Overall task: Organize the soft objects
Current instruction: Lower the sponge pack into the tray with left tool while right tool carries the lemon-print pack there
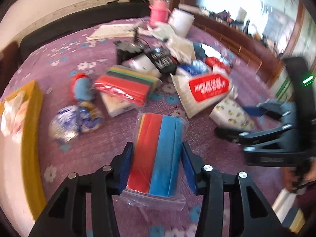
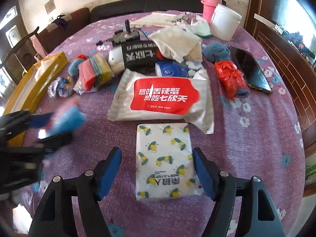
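The left gripper [image 1: 156, 165] is closed on a clear-wrapped pack of coloured cloths [image 1: 158, 158], both blue pads pressed to its long sides; the pack's long axis runs 6 to 12 o'clock in the left wrist view. Ahead of it the purple flowered cloth [image 1: 83, 158] is crowded: a second coloured pack [image 1: 126, 85] at 11 o'clock, a red-labelled wet wipe pack [image 1: 205, 90] at 1 o'clock, and a yellow tissue box [image 1: 29, 118] along the 9 o'clock edge.

The right gripper [image 2: 157, 169] is spread wide around a lemon-print tissue pack [image 2: 164, 162], with gaps on both sides, holding nothing. That pack lies lengthwise 6 to 12 o'clock, its far end just beside the wet wipe pack. A phone [image 2: 250, 69] and red plastic bag [image 2: 229, 77] sit at 1 o'clock. Bare cloth shows at 3 o'clock, towards the table's rim.
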Tool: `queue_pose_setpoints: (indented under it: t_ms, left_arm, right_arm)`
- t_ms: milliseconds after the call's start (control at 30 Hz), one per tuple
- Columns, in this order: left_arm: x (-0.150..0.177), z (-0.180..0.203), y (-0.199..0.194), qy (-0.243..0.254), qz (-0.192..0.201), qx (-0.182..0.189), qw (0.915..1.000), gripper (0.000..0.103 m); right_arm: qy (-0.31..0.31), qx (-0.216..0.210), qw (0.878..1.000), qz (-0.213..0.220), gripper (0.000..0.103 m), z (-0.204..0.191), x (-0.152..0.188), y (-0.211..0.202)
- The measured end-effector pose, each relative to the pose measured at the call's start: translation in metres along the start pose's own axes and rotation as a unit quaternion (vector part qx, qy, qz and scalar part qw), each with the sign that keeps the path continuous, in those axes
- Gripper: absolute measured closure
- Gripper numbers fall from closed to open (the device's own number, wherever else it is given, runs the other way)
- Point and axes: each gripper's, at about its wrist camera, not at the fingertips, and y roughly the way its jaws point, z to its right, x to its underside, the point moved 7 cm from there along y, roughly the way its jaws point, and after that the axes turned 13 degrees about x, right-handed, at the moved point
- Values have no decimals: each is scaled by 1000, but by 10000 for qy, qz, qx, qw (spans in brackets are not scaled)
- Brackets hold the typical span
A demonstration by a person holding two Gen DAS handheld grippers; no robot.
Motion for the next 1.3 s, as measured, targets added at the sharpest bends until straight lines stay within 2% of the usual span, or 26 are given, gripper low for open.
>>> queue_pose_setpoints:
  t_ms: [33, 100, 167, 267, 333, 433, 600, 767, 967, 1167, 1300]
  left_arm:
    - [-1, -1, -8, -61, 84, 47, 9999, 57]
    - [4, -5, -37, -281, 355, 197, 9988, 57]
    - [10, -13, -70, -457, 640, 359, 9963, 56]
    - [17, -30, -112, -670, 980, 476, 9918, 56]
    - [22, -51, -138, -860, 1175, 397, 9885, 56]
    - [29, -96, -171, -1259, 1376, -78, 9824, 56]
    - [32, -157, -197, -1790, 1443, -500, 9719, 56]
    - [21, -210, -194, -2193, 1342, -750, 9635, 56]
    - [4, -266, -174, -2386, 1141, -1271, 9560, 56]
    - [-1, -322, -149, -2897, 1053, -1179, 9440, 56]
    - [0, -334, -147, -3125, 1153, -1095, 9365, 53]
  right_arm:
    - [18, 21, 10000, -31, 46, 0, 1, 2]
    - [11, 92, 10000, 5, 47, 2, 3, -2]
    - [55, -96, 9999, 30, 48, 4, 5, -10]
    - [25, -141, 9998, 160, 48, 4, 8, -31]
    - [64, -483, 9985, 258, 47, -4, 3, -49]
    - [-21, -881, 9946, 558, 47, -29, -11, -73]
    - [-420, -1396, 9864, 765, 47, -91, -34, -91]
    - [-815, -1716, 9779, 875, 47, -154, -60, -98]
    - [-1057, -2112, 9685, 786, 47, -226, -95, -91]
    - [-1434, -2258, 9616, 619, 46, -293, -117, -75]
    - [-1687, -2206, 9596, 457, 46, -330, -126, -55]
